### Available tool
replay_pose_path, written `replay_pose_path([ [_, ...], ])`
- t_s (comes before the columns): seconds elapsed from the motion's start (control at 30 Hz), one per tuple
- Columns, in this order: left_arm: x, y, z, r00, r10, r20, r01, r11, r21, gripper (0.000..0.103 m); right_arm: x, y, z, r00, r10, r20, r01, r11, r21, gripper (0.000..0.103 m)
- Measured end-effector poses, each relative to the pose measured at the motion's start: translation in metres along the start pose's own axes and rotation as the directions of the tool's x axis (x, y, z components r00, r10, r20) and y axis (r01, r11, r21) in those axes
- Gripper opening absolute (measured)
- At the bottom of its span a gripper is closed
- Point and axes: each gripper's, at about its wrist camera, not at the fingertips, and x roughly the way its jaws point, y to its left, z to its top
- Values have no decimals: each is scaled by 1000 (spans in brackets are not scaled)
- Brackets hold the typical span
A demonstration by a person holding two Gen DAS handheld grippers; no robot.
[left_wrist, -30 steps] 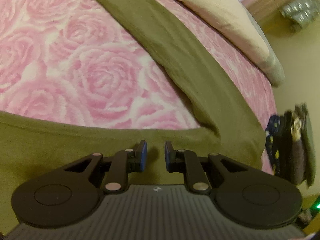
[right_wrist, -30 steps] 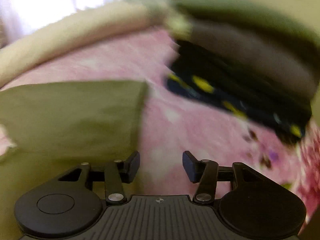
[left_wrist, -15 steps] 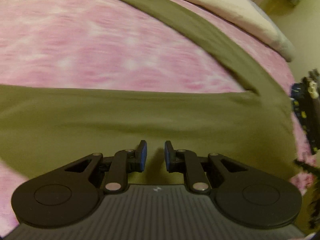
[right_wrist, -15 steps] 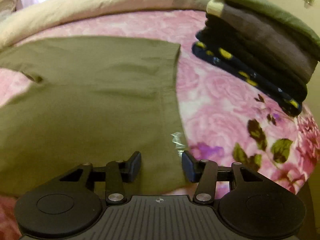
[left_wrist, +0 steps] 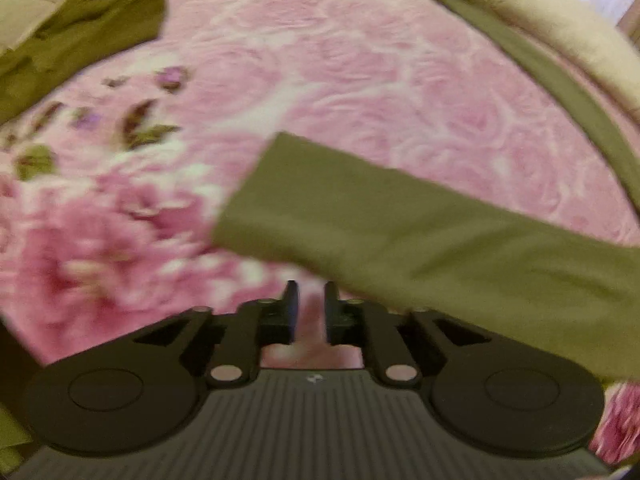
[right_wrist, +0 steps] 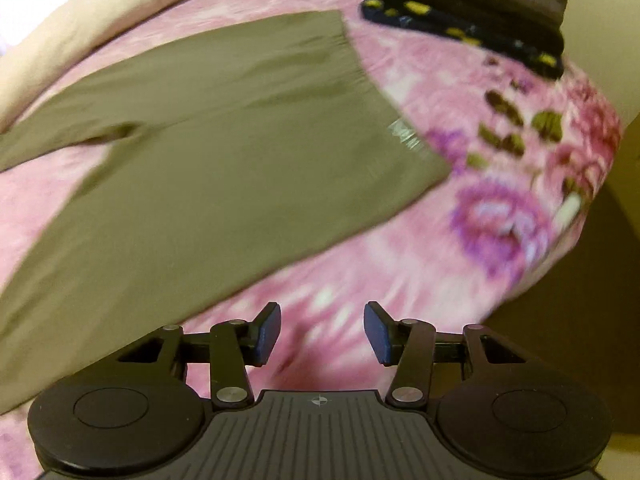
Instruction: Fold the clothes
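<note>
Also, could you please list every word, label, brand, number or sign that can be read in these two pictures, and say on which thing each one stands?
No readable text in either view.
Olive trousers: a pale patch at the waistband, perhaps a label or print, too blurred to read.
Left gripper: a small pale emblem on its body, no letters.
Right gripper: a small cross-shaped emblem on its body, no letters.
Stack of folded clothes: yellow marks, only a pattern.

Motion blur smears the bed's rose cover (left_wrist: 120, 240) and the olive trousers (right_wrist: 208, 152) — their waist label is unreadable. The folded stack (right_wrist: 480, 8) is cut off at the top edge.
</note>
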Motion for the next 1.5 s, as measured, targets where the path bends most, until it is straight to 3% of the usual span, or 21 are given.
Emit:
replay_pose_path([
  [0.17, -66, -20, 7, 994, -100, -33, 103, 988, 110, 25, -53, 64, -29, 992, 117, -54, -117, 993, 8, 53],
  [0.2, -78, -27, 9, 992, -119, -32, 122, 984, 129, 26, -64, 75, -33, 988, 140, -62, -141, 990, -1, 59],
  [0.23, -91, -34, 12, 990, -138, -31, 141, 979, 148, 27, -74, 86, -37, 984, 163, -72, -164, 986, -10, 76],
  [0.27, -105, -42, 13, 988, -154, -25, 156, 973, 171, 29, -85, 97, -41, 980, 185, -78, -187, 982, -20, 80],
  [0.43, -154, -74, 20, 983, -184, 10, 177, 955, 239, 38, -142, 132, -46, 983, 183, -17, -183, 978, -102, 80],
  [0.67, -194, -96, 15, 981, -192, 33, 171, 932, 318, 41, -181, 131, -46, 988, 138, 62, -131, 986, -108, 80],
  [1.27, -230, -101, -1, 987, -137, 88, 94, 919, 382, 44, -203, 128, -58, 993, 101, 58, -94, 989, -115, 80],
  [1.5, -231, -96, -5, 987, -139, 86, 97, 921, 378, 45, -199, 130, -62, 995, 88, 41, -83, 989, -121, 80],
])
